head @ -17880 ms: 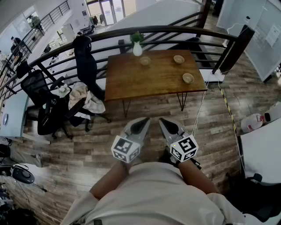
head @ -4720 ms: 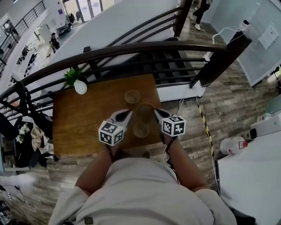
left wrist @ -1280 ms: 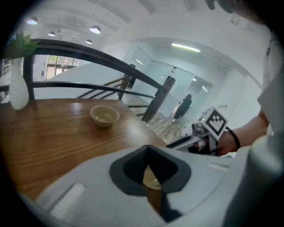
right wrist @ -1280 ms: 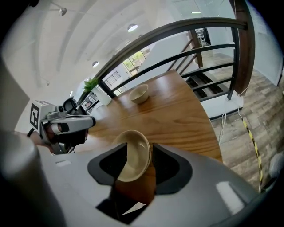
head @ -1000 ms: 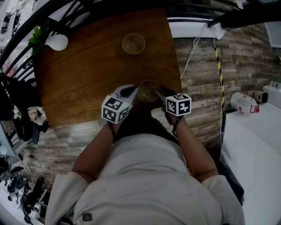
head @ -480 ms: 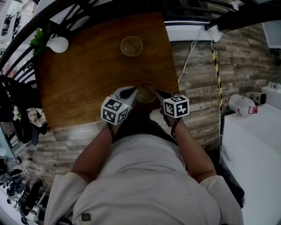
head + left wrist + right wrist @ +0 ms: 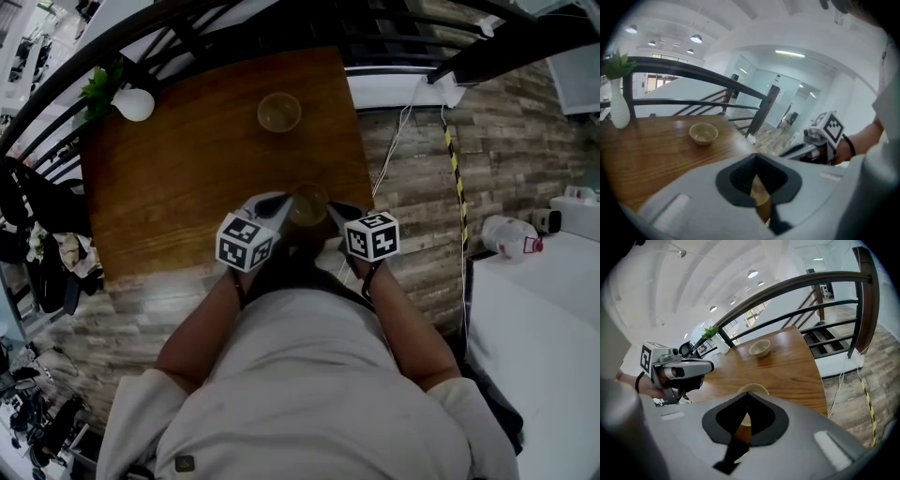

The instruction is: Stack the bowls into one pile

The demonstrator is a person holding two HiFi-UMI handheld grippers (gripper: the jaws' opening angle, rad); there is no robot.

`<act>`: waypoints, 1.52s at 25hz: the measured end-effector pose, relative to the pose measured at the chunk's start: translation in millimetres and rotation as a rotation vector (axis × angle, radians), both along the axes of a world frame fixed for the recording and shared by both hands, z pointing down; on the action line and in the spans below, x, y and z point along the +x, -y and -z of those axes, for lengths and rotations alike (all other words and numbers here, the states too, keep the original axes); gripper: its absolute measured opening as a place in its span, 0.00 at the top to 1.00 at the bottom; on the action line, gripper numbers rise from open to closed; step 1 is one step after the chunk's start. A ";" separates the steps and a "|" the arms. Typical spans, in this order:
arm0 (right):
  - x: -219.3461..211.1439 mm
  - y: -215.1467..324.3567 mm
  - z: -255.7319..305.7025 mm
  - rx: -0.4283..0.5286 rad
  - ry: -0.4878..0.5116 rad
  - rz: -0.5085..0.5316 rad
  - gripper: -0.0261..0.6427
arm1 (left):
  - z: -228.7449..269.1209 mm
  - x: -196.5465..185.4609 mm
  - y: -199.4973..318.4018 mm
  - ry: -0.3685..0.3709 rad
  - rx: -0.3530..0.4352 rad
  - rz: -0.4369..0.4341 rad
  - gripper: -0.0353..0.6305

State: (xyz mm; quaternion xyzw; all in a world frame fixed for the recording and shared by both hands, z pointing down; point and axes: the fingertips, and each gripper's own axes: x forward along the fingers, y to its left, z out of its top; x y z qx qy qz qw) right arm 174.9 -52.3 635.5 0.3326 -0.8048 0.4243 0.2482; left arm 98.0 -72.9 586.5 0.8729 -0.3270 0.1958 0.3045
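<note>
A tan bowl point(image 7: 307, 203) hangs just above the near edge of the wooden table point(image 7: 187, 178), gripped from both sides. My left gripper point(image 7: 282, 201) is shut on its left rim, and the tan wall shows between the jaws in the left gripper view point(image 7: 760, 196). On the right rim my right gripper point(image 7: 330, 209) is shut, with the bowl point(image 7: 752, 389) just past its tips point(image 7: 747, 398). Whether another bowl nests inside I cannot tell. A second tan bowl point(image 7: 279, 112) point(image 7: 703, 133) point(image 7: 760, 348) sits alone at the table's far side.
A white vase with a green plant point(image 7: 134, 103) point(image 7: 618, 110) stands at the table's far left corner. A dark railing point(image 7: 234, 28) runs behind the table. Wood-plank floor with a cable point(image 7: 403, 122) lies to the right.
Both grippers have risen a little together, with the bowl between them. The far bowl has stayed in place on the table.
</note>
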 end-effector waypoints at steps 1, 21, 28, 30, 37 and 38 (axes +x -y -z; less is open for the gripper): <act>0.2 -0.7 5.3 0.015 -0.005 0.007 0.95 | 4.3 0.6 -0.7 0.000 0.008 0.000 0.94; 13.9 -2.4 158.1 0.351 0.029 0.069 0.95 | 132.1 -5.2 -9.3 -0.018 0.273 0.064 0.94; 12.9 0.7 209.0 0.460 0.052 0.093 0.95 | 172.5 -7.7 -10.2 -0.013 0.358 0.089 0.94; 16.4 1.5 216.4 0.473 0.055 0.094 0.95 | 181.0 -4.9 -9.6 -0.013 0.375 0.097 0.94; 22.9 7.1 225.4 0.489 0.055 0.089 0.95 | 188.4 2.6 -7.6 -0.009 0.396 0.087 0.94; 24.0 9.0 225.4 0.489 0.054 0.087 0.95 | 188.7 2.6 -5.7 -0.009 0.398 0.086 0.94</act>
